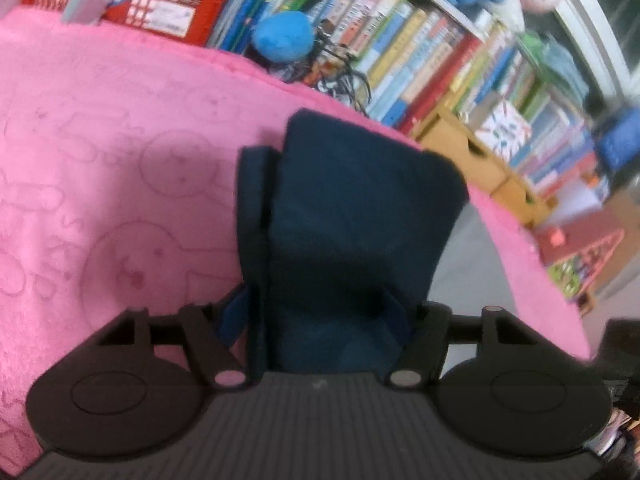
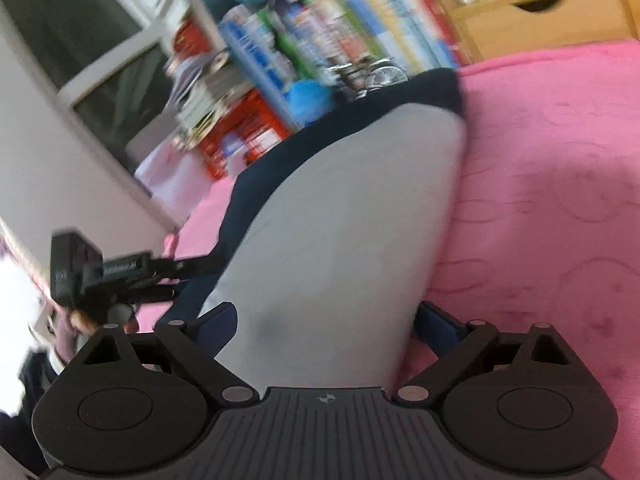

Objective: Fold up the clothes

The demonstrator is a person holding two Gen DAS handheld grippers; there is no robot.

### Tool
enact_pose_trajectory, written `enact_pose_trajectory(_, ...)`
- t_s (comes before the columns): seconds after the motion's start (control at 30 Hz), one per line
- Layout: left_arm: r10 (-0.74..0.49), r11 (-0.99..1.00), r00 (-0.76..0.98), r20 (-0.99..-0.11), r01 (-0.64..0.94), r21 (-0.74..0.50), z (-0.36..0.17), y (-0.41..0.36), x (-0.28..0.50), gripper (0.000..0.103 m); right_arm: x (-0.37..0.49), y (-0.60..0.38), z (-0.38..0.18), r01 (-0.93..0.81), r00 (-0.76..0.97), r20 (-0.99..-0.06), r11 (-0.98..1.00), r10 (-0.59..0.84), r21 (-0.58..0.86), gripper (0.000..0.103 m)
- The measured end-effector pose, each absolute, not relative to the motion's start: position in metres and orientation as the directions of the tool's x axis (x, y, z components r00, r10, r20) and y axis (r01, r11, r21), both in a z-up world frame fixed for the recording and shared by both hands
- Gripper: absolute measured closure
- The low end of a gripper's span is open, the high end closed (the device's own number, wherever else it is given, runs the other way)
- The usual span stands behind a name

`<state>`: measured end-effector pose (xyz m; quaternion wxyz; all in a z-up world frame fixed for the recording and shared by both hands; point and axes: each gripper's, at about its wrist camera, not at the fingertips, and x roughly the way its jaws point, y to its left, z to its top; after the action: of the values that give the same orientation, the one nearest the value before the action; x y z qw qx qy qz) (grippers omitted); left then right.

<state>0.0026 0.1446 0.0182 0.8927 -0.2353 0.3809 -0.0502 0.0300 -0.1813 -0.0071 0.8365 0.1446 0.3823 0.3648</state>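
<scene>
In the left wrist view a folded navy garment (image 1: 352, 208) lies on the pink blanket (image 1: 112, 168) and runs back between the blue pads of my left gripper (image 1: 314, 318). The cloth bunches and creases where the pads press its sides. In the right wrist view the same garment shows a grey face (image 2: 340, 232) with a navy border (image 2: 256, 176). It fills the gap of my right gripper (image 2: 326, 328), whose jaws stand wide with a pad on either side of the cloth. My left gripper (image 2: 188, 278) reaches in from the left onto the navy border.
Packed bookshelves (image 1: 440, 52) with blue plush toys (image 1: 282, 36) stand just past the blanket's far edge. A wooden drawer unit (image 1: 472, 156) and grey floor (image 1: 464, 256) lie to the right. A person's hand (image 2: 80, 320) holds the left gripper's handle. A window (image 2: 80, 20) is behind.
</scene>
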Motion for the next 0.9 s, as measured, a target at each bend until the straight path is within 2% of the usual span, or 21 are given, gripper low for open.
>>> enact_pose_trajectory(0.03, -0.264, 0.892, 0.705, -0.659, -0.082, -0.445, 0.02, 0.141, 0.002, 0.04, 0.025, -0.176, -0.003, -0.509, 0.46, -0.544, 0.711, 0.702, 0.486, 0.013)
enact_pose_trajectory(0.07, -0.264, 0.899, 0.705, -0.658, -0.068, -0.434, 0.023, 0.138, 0.002, 0.041, 0.021, -0.173, -0.001, -0.512, 0.479, -0.553, 0.729, 0.682, 0.455, 0.022)
enact_pose_trajectory(0.17, -0.248, 0.926, 0.708, -0.661, -0.026, -0.375, 0.03, 0.123, 0.004, 0.041, 0.013, -0.183, 0.003, -0.482, 0.514, -0.542, 0.747, 0.664, 0.458, 0.042)
enact_pose_trajectory(0.3, -0.236, 0.947, 0.714, -0.659, 0.016, -0.321, 0.036, 0.104, 0.004, 0.041, 0.02, -0.207, 0.004, -0.428, 0.512, -0.502, 0.714, 0.697, 0.554, 0.054)
enact_pose_trajectory(0.43, -0.233, 0.948, 0.713, -0.661, 0.016, -0.317, 0.036, 0.103, 0.003, 0.04, 0.024, -0.209, 0.004, -0.418, 0.516, -0.514, 0.725, 0.685, 0.547, 0.054)
enact_pose_trajectory(0.73, -0.178, 0.965, 0.709, -0.682, -0.009, -0.261, 0.03, 0.107, -0.001, 0.038, 0.03, -0.206, 0.004, -0.43, 0.531, -0.53, 0.75, 0.661, 0.503, 0.042)
enact_pose_trajectory(0.9, -0.167, 0.973, 0.71, -0.684, 0.005, -0.232, 0.027, 0.105, -0.002, 0.037, 0.047, -0.202, 0.006, -0.428, 0.546, -0.549, 0.774, 0.633, 0.467, 0.028)
